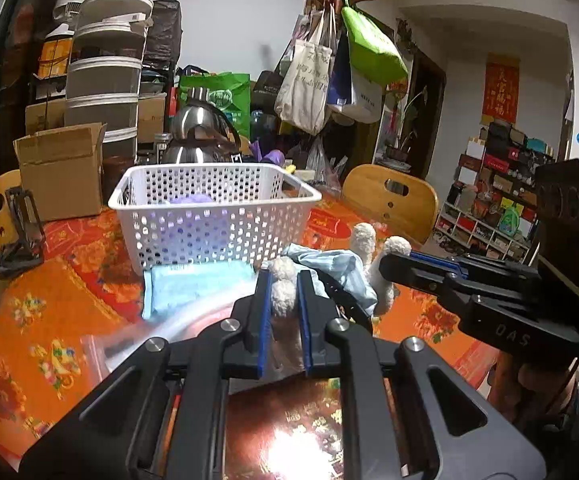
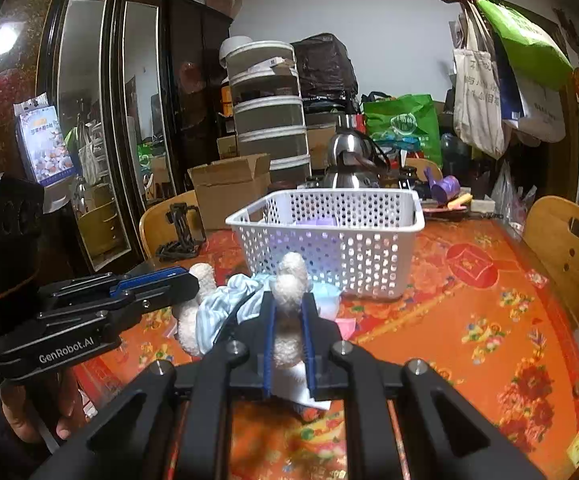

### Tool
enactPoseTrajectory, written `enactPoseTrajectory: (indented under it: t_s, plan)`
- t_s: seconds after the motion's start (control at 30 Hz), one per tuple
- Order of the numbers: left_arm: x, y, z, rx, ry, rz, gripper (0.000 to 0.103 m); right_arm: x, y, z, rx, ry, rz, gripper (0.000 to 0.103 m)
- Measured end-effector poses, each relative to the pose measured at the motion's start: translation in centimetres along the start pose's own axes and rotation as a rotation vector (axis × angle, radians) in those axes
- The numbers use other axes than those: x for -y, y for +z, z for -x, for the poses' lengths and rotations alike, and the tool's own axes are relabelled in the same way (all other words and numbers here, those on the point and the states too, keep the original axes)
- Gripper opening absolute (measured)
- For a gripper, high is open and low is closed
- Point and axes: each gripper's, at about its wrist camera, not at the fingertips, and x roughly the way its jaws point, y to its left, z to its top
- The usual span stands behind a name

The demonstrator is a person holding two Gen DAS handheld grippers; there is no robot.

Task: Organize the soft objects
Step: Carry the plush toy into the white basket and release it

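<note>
A cream plush toy (image 1: 363, 242) in a light blue striped garment (image 1: 341, 268) hangs between both grippers, just above the orange tablecloth and in front of the white perforated basket (image 1: 213, 216). My left gripper (image 1: 284, 276) is shut on one fluffy limb of the toy. My right gripper (image 2: 289, 298) is shut on another limb (image 2: 291, 276). A purple soft item (image 2: 316, 223) lies inside the basket. A pale blue packet (image 1: 193, 284) lies on the table against the basket's front wall.
A cardboard box (image 1: 63, 168), a steel kettle (image 1: 197, 136) and a black folding stand (image 1: 19, 232) sit behind and left of the basket. Wooden chairs (image 2: 569, 248) flank the table. A coat rack with bags (image 1: 337, 60) stands behind.
</note>
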Motion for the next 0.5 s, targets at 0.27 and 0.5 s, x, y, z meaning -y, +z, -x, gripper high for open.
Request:
enactPoseTrajectory:
  t_s: [0.27,0.5]
  plan:
    - [-0.3,3.0,0.4,0.025,-0.005,-0.002,0.011,-0.6,3.3,0.2,0.029,0.006,0.043,0.01]
    - [-1.0,7.7,0.1,0.043,-0.011,0.011,0.011,-0.4,7.3,0.8,0.061,0.008,0.053,0.01]
